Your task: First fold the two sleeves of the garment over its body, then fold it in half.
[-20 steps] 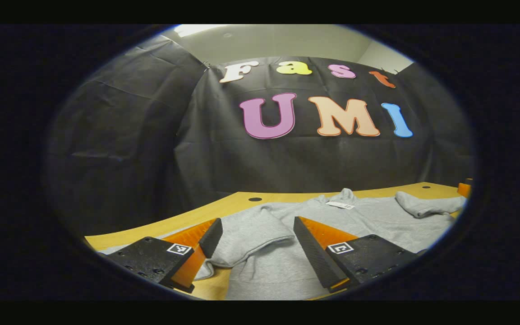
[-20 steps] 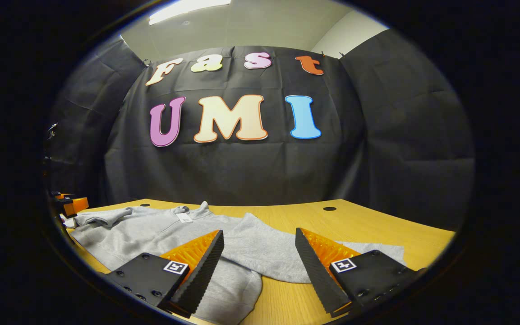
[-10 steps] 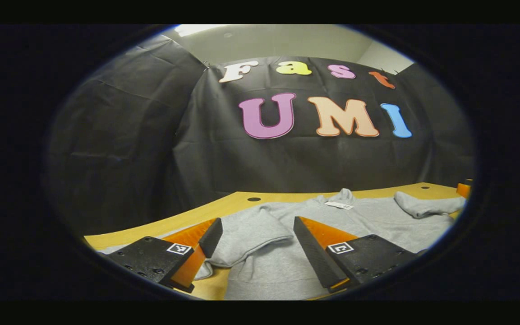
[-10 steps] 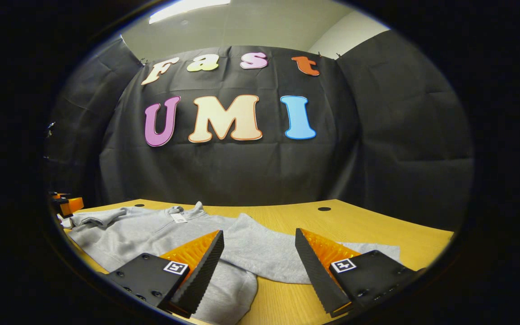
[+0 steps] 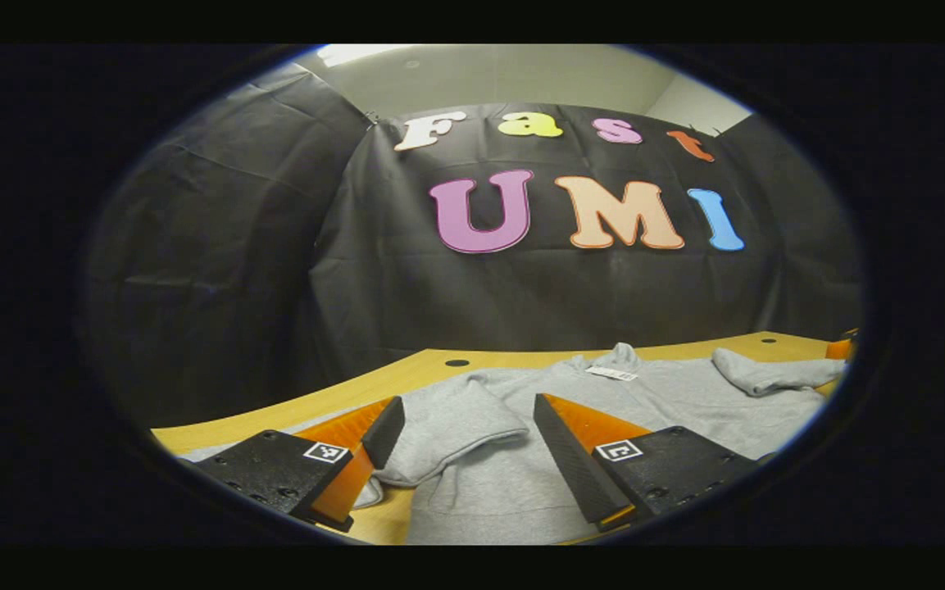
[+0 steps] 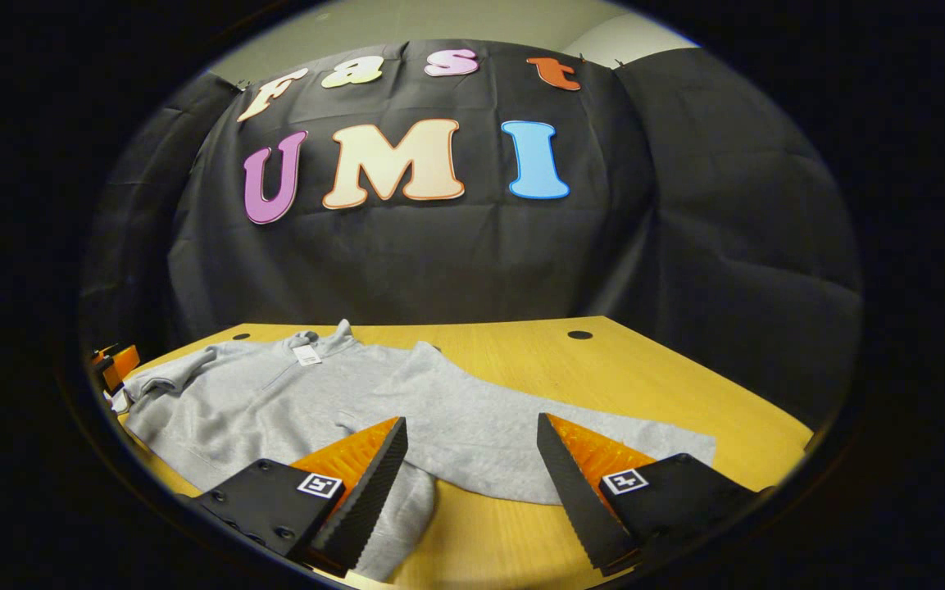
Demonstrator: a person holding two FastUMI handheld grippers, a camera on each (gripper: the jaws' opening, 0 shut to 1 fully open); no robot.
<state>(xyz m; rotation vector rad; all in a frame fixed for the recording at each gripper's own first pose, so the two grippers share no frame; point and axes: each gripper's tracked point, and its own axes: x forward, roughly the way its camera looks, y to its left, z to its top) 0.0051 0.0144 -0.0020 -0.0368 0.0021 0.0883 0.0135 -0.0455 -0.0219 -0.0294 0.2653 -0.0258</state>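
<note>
The grey garment (image 6: 292, 401) is lying flat on the table (image 6: 603, 369), just ahead of both grippers. The right gripper (image 6: 472, 467) and left gripper (image 5: 464, 447) are gaping wide, gripping nothing. Soft and probably light, its sleeve (image 6: 521, 455) is inviting a pinch near the cuff.

A staged recording booth, lab-like rather than a home. Black cloth (image 6: 685, 205) hangs as wall on all sides behind a plain wooden table (image 6: 644, 385) with round cable holes (image 6: 579, 335), office-desk style. Above the cloth show a pale painted wall (image 5: 505, 78) and a ceiling light (image 5: 349, 53). Square printed markers (image 5: 619, 450) sit on the gripper fingers.
</note>
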